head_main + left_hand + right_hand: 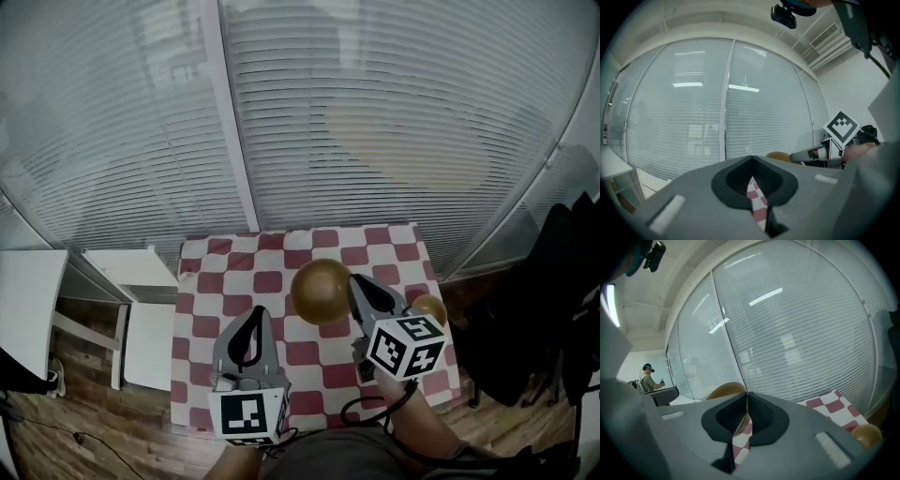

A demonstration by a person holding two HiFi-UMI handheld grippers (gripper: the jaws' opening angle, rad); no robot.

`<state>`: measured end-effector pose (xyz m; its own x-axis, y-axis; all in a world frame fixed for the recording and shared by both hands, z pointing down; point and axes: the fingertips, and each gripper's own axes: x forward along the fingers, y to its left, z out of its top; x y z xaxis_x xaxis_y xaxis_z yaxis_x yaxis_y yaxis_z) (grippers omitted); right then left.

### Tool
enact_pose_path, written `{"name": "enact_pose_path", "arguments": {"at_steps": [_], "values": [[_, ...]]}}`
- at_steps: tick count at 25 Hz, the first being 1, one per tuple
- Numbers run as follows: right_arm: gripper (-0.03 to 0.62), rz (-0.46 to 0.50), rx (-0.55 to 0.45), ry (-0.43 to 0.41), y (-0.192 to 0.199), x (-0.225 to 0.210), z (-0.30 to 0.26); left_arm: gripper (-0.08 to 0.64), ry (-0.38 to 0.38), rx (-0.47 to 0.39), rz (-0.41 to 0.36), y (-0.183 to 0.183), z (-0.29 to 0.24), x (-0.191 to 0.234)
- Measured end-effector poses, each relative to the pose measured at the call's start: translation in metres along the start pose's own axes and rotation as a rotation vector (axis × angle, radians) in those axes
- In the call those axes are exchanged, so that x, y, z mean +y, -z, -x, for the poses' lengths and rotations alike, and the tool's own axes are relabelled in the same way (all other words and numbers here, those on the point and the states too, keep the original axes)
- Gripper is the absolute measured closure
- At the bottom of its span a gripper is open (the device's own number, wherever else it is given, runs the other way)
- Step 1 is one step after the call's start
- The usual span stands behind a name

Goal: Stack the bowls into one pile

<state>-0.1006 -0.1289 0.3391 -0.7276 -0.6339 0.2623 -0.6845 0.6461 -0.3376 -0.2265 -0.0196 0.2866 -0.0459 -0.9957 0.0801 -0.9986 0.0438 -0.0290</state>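
A large golden bowl (322,291) hangs over the red-and-white checkered table (234,272), its rounded outside turned toward the head view. My right gripper (355,283) is shut on its rim; in the right gripper view the bowl (723,391) shows just left of the closed jaws (746,402). A smaller golden bowl (431,307) rests near the table's right edge and also shows as the small bowl (867,435) at the lower right of the right gripper view. My left gripper (254,317) is held over the table's front left, shut and empty (752,163). From there I see the held bowl (778,156) and the right gripper (811,153).
White slatted blinds (375,112) close off the far side behind the table. A white shelf unit (131,309) stands at the left, and dark clothing (553,300) hangs at the right. Wooden floor (112,422) shows around the table. A person (647,378) stands far off.
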Motion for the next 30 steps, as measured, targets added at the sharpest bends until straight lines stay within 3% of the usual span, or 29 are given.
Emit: {"name": "enact_pose_path", "arguments": {"at_steps": [6, 13, 23, 30], "values": [[0.555, -0.019, -0.016, 0.008, 0.0, -0.013, 0.027, 0.56, 0.034, -0.01, -0.016, -0.01, 0.001, -0.031], [0.555, -0.059, -0.012, 0.03, -0.001, -0.066, 0.063, 0.56, 0.091, -0.001, -0.036, -0.016, -0.026, -0.099], [0.555, -0.105, -0.051, 0.178, -0.011, -0.185, 0.132, 0.56, 0.215, 0.017, -0.051, -0.008, -0.067, -0.21], [0.555, -0.129, -0.047, 0.273, -0.007, -0.247, 0.172, 0.56, 0.279, 0.041, -0.035, 0.003, -0.088, -0.264]]}}
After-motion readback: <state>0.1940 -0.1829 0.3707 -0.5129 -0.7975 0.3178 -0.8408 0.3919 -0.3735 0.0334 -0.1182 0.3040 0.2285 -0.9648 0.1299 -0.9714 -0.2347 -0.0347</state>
